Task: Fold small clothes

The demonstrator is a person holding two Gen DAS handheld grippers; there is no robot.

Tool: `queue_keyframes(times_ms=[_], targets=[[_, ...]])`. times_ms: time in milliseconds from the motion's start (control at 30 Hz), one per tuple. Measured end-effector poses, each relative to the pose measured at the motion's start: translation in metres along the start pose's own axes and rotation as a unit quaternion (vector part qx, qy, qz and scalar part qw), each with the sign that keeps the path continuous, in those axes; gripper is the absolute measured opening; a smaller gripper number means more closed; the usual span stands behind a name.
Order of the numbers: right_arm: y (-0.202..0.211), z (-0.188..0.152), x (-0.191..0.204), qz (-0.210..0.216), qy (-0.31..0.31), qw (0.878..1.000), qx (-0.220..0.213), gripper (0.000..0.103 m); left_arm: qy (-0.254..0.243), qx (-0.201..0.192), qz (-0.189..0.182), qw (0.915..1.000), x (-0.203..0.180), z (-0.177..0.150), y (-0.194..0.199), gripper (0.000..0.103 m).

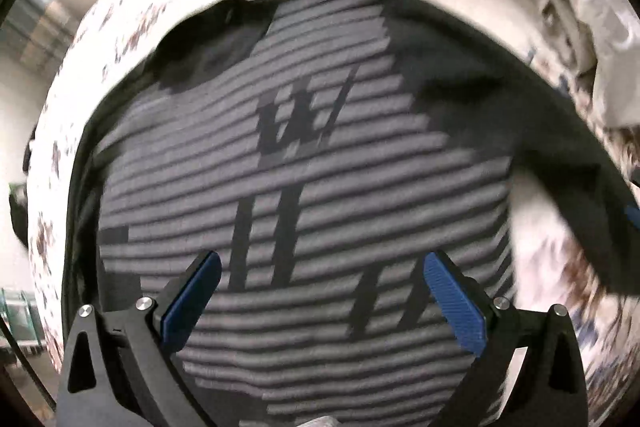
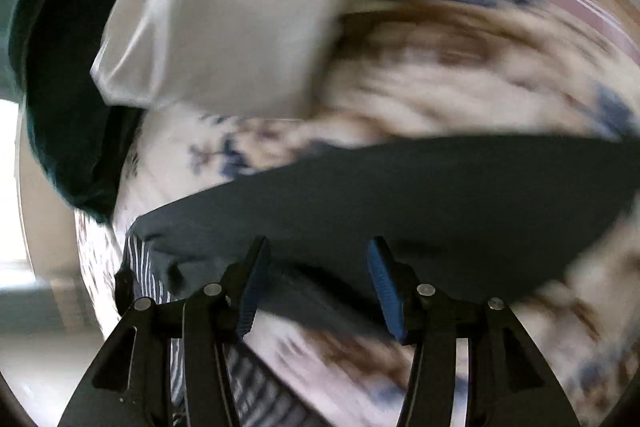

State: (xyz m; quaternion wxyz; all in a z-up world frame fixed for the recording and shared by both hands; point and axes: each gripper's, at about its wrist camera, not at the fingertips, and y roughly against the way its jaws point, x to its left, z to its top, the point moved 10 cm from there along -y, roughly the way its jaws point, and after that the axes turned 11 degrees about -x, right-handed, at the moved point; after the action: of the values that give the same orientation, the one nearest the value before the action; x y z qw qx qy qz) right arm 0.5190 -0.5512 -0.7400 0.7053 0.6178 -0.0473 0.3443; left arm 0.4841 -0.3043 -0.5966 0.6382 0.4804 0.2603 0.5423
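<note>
Floral bedding (image 1: 132, 11) covered the work surface, running up the left edge and across the top of the left wrist view. A striped shirt (image 1: 304, 187) with dark sleeves lay spread face-up over it, filling the middle of that frame. The left gripper (image 1: 322, 291) hovered low over the shirt's lower part, jaws wide apart and holding nothing. In the blurred right wrist view, the right gripper (image 2: 316, 279) was also parted, with a dark sleeve (image 2: 400, 195) crossing between and beyond its fingers; no clamp on it was evident. A pale garment (image 2: 224, 27) sat at upper left. The likely risk: closing while the view was this blurred could catch bedding along with the sleeve, dragging the shirt askew.
</note>
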Motion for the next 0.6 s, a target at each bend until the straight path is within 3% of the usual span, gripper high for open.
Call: queue_keyframes(times_ms=[100, 200, 333, 400, 467, 500, 567, 600], targets=[[-0.026, -0.020, 0.025, -0.019, 0.076, 0.996, 0.040, 0.053, -0.018, -0.020, 0.002, 0.9996, -0.010, 0.028, -0.007, 0.103], [-0.017, -0.060, 0.034, -0.007, 0.152, 0.984, 0.087, 0.052, -0.024, -0.026, 0.000, 0.9994, -0.013, 0.047, -0.012, 0.103], [0.013, -0.120, 0.003, 0.001, 0.191, 0.968, 0.164, 0.052, -0.036, -0.027, -0.019, 0.9988, -0.030, 0.065, -0.022, 0.103], [0.032, -0.120, -0.022, 0.000, 0.151, 0.976, 0.160, 0.052, -0.048, -0.028, -0.025, 0.9981, -0.041, 0.071, -0.030, 0.103], [0.058, -0.102, -0.057, -0.013, 0.075, 0.990, 0.120, 0.053, -0.058, -0.022, -0.030, 0.9976, -0.056, 0.070, -0.035, 0.103], [0.076, -0.084, -0.087, -0.023, 0.007, 0.996, 0.081, 0.053, -0.063, -0.021, -0.030, 0.9973, -0.061, 0.070, -0.037, 0.103], [0.099, -0.059, -0.138, -0.047, -0.100, 0.994, 0.024, 0.058, -0.073, -0.023, -0.028, 0.9966, -0.068, 0.070, -0.039, 0.103], [0.109, -0.047, -0.169, -0.055, -0.161, 0.985, -0.009, 0.059, -0.076, -0.025, -0.027, 0.9964, -0.069, 0.070, -0.039, 0.103]])
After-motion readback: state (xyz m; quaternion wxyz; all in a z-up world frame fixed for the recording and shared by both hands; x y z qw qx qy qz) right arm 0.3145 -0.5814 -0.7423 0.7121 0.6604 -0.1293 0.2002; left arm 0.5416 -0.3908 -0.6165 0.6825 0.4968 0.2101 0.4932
